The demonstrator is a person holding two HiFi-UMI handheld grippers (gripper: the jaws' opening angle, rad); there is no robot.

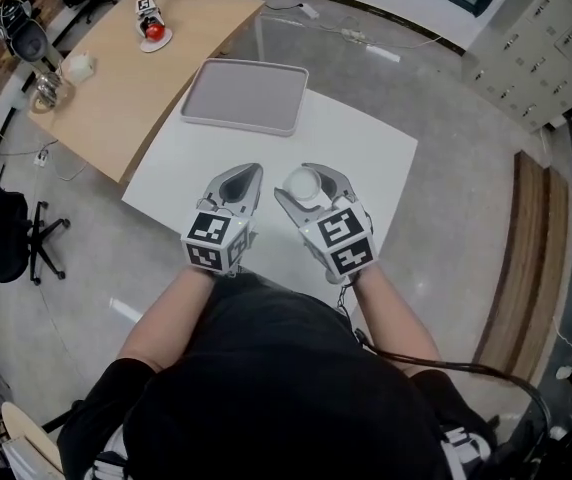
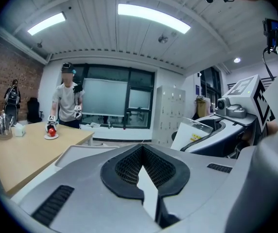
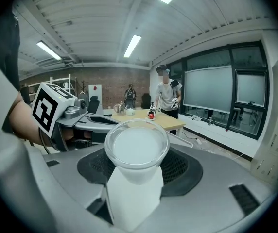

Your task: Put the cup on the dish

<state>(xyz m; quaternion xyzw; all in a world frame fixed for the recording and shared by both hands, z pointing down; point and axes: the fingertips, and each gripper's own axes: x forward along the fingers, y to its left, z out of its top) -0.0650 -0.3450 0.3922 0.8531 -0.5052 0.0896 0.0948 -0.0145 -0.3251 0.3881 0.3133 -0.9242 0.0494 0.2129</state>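
- Clamped round the cup [image 3: 136, 147] with the jaws of the right gripper [image 1: 302, 184], open mouth facing that gripper's camera.
- Held above the near part of the white table [image 1: 371, 158].
- Just beside it, pressed together at the tips with nothing between: jaws of the left gripper [image 1: 238, 182].
- Farther back on that table, well apart from the cup: a grey tray [image 1: 246, 96].
- Beyond, a wooden table [image 1: 126, 88].
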